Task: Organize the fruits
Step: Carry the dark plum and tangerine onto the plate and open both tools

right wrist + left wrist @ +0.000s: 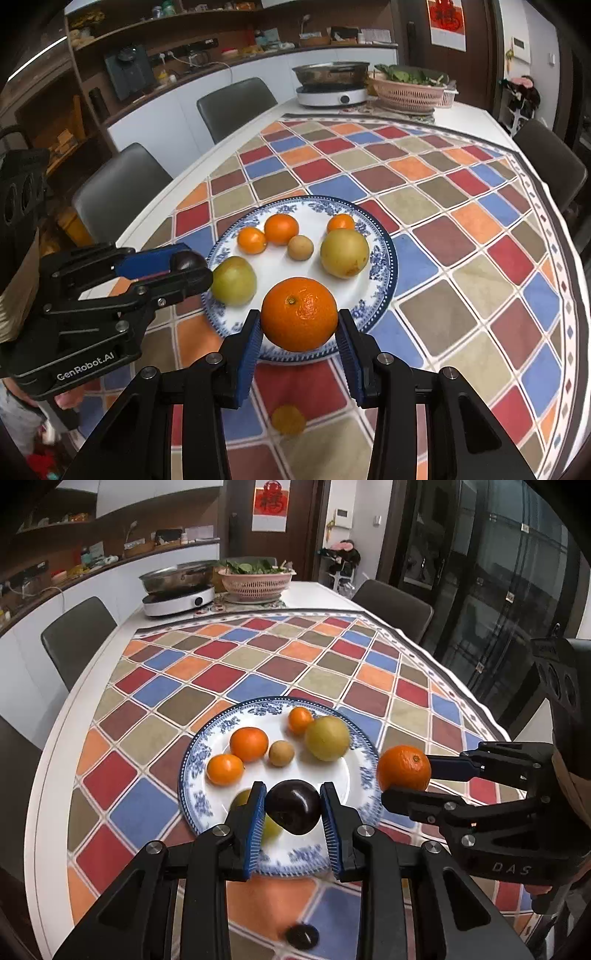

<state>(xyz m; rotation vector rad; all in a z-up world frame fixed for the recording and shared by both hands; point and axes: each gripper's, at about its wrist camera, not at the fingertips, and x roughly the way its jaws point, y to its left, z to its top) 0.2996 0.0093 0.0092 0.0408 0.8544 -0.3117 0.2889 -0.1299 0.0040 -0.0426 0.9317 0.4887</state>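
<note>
A blue-and-white plate (207,805) (384,254) sits on the checkered tablecloth and holds three small oranges, a small brown fruit (281,753) and two green fruits (327,738) (234,281). My left gripper (293,806) (192,267) is shut on a dark plum (293,806) above the plate's near edge. My right gripper (300,325) (406,781) is shut on an orange (300,314) (404,768), held at the plate's right rim.
An induction cooker with a steel pan (179,587) and a pink basket of greens (255,579) stand at the table's far end. Grey chairs (79,635) line the table's sides. Dark glass doors (498,590) stand to the right.
</note>
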